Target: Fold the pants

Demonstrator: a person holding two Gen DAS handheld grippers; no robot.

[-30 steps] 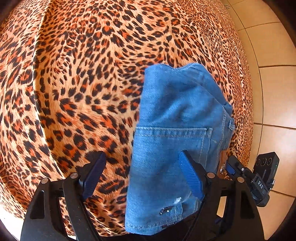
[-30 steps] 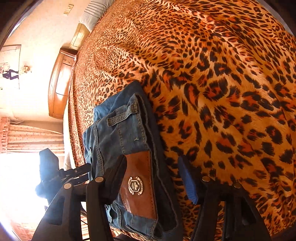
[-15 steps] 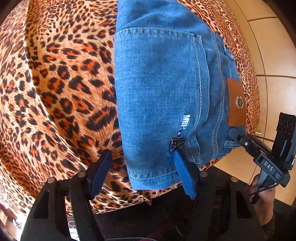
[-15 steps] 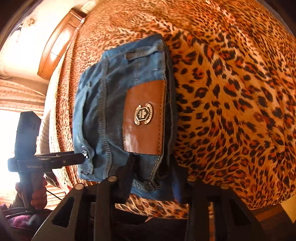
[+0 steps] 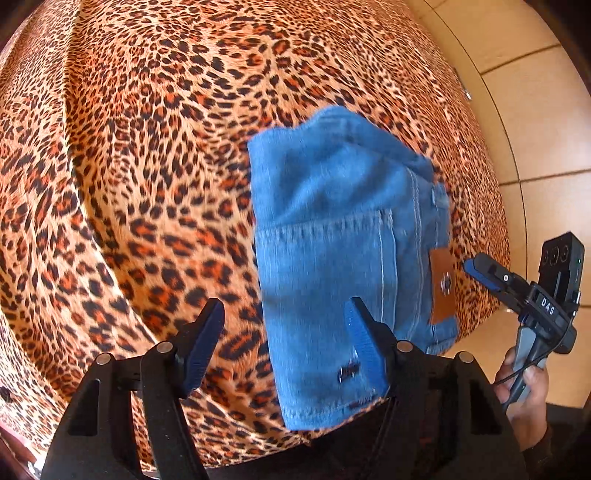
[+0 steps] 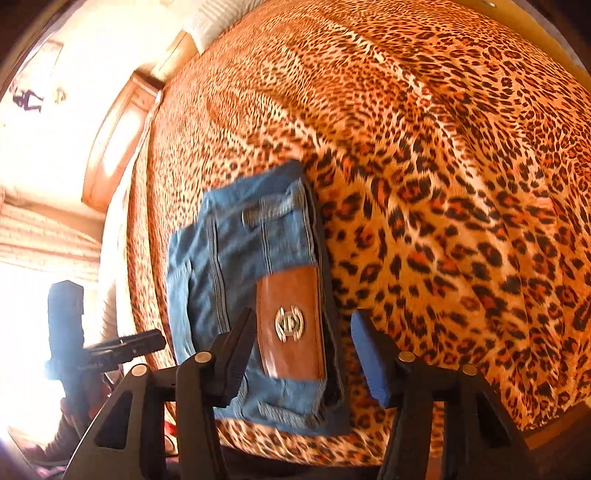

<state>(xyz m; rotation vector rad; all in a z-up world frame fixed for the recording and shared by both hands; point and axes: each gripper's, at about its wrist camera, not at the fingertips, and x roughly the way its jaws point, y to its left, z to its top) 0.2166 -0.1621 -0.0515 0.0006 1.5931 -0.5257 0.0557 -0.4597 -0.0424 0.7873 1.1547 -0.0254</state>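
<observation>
Folded blue denim pants (image 5: 332, 258) lie on the leopard-print bedspread (image 5: 147, 184) near its front edge, back pocket up. My left gripper (image 5: 283, 345) hovers open above the pants' left edge, touching nothing. In the right wrist view the pants (image 6: 240, 266) show their brown leather patch (image 6: 291, 332) on the waistband. My right gripper (image 6: 303, 356) is above that end, its jaws opening. The patch shows between the fingers, and the pads do not press on it. Each gripper also appears in the other's view: the right gripper (image 5: 480, 267) and the left gripper (image 6: 122, 345).
The bedspread (image 6: 461, 184) covers the whole bed beyond the pants. A tiled floor (image 5: 535, 129) lies past the bed's right edge. Wooden furniture (image 6: 118, 140), a white pillow (image 6: 214, 22) and bright curtains (image 6: 37, 236) stand at the far left. A hand (image 5: 524, 391) holds the right gripper.
Half a second ago my right gripper was shut on the pants' waist end; it has let go and lifted. My left gripper has drawn back up from the pants, which now rest on the bed.
</observation>
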